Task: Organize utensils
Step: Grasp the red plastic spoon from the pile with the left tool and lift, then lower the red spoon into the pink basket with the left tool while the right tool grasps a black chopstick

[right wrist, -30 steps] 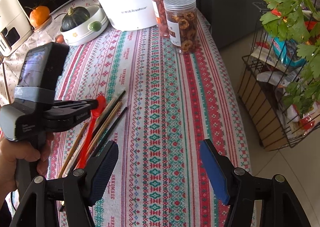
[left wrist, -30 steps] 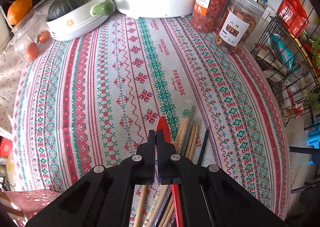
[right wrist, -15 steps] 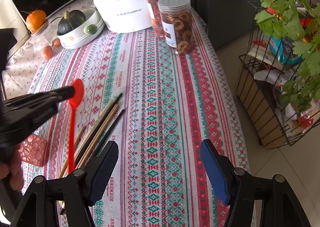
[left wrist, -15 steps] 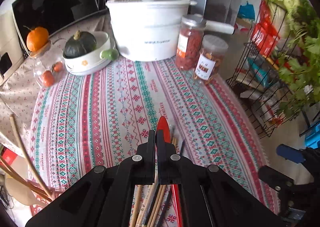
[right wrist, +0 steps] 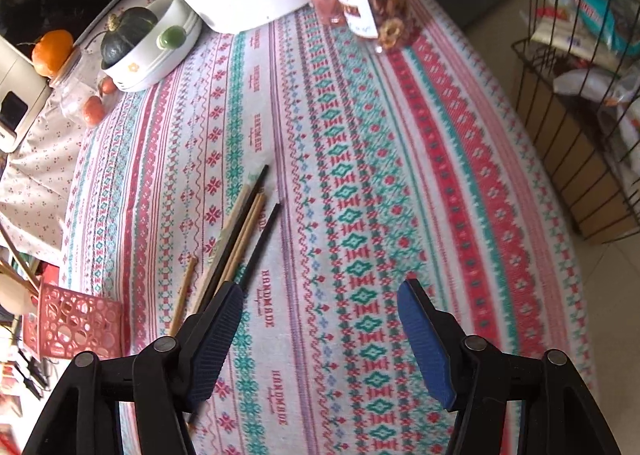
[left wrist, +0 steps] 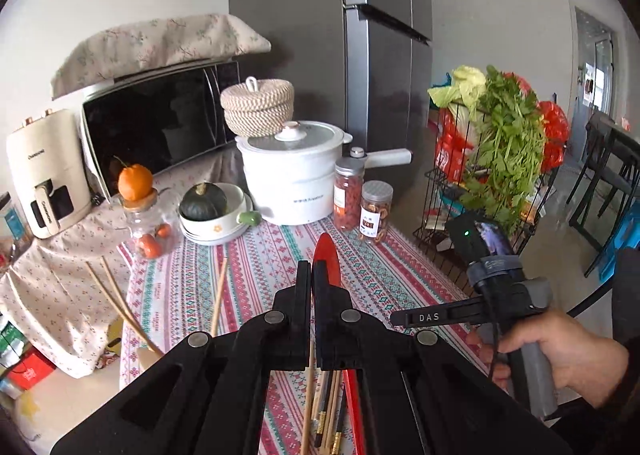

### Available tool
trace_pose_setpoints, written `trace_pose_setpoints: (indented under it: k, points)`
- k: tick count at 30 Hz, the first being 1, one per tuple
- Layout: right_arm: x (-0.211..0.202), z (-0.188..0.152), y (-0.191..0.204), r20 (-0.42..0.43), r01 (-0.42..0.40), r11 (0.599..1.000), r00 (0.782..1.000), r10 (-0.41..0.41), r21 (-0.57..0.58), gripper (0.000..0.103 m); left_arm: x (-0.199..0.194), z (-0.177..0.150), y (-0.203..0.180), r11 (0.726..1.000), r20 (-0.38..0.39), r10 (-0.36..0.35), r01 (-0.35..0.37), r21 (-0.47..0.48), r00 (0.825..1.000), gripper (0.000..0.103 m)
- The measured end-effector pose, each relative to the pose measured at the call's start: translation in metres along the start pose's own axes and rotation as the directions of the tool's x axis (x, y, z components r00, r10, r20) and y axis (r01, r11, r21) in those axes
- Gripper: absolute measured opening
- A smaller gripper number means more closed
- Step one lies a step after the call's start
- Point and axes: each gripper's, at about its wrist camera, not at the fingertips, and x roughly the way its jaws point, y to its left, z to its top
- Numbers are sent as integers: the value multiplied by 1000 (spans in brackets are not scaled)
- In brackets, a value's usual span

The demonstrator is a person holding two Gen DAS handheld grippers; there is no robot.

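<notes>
Left tool [left wrist: 311, 275] is clamped tight on the red spoon [left wrist: 326, 257], lifted clear of the table [right wrist: 360, 175], likely bound for the pink basket [right wrist: 72, 321]. Right tool [right wrist: 320, 331] hangs wide open and empty beside the chopsticks [right wrist: 240, 231], seemingly lined up to take them.

Left gripper [left wrist: 311, 275] jaws clamp red spoon [left wrist: 327, 255] above chopsticks [left wrist: 326, 407]

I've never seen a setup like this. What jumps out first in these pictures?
The red spoon stands out, pinched in the shut left hand-held gripper and raised above the striped tablecloth. On the cloth lies a loose bundle of chopsticks, just ahead of the open right hand-held gripper. At the table's left edge stands a pink holder.
</notes>
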Motion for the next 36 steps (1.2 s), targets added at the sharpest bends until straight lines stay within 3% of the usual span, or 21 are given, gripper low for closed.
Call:
trace_pose_setpoints:
  k: [8,11,16,18,23,26,27,31,33,36]
  points:
    - [36,5,16,-75,-1,1000,997,3,31,48,-39,-41,49,996,101,50,-42,-72,994,0]
    - [48,7,26,-88,6,1000,996,-5,13,43,-30,-55,61,996,48,47,-42,-84,998,0]
    - [74,15,40,-120,29,1000,992,-29,-4,36,-29,-60,73,994,48,40,-35,-107,998,0]
    - [81,18,48,-105,55,998,993,-59,-35,36,-29,-59,74,993,46,35,-30,-111,998,0]
    - [90,10,75,-81,214,956,969,-234,-202,34,-28,-58,74,994,51,32,-26,-104,998,0]
    - [93,2,88,-66,262,926,955,-290,-271,26,-29,-59,74,994,50,35,-29,-108,998,0]
    - [93,0,89,-74,250,928,957,-280,-276,19,-29,-60,74,994,50,37,-31,-108,998,0]
    - [87,-3,76,-84,167,957,978,-192,-238,6,-34,-61,75,993,71,62,-54,-109,996,0]
    - [80,-5,61,-96,114,976,986,-133,-184,4,-38,-61,77,991,89,77,-67,-117,993,0]
    - [64,-8,48,-60,102,983,992,-112,-150,4,-45,-59,83,988,117,96,-80,-136,988,0]
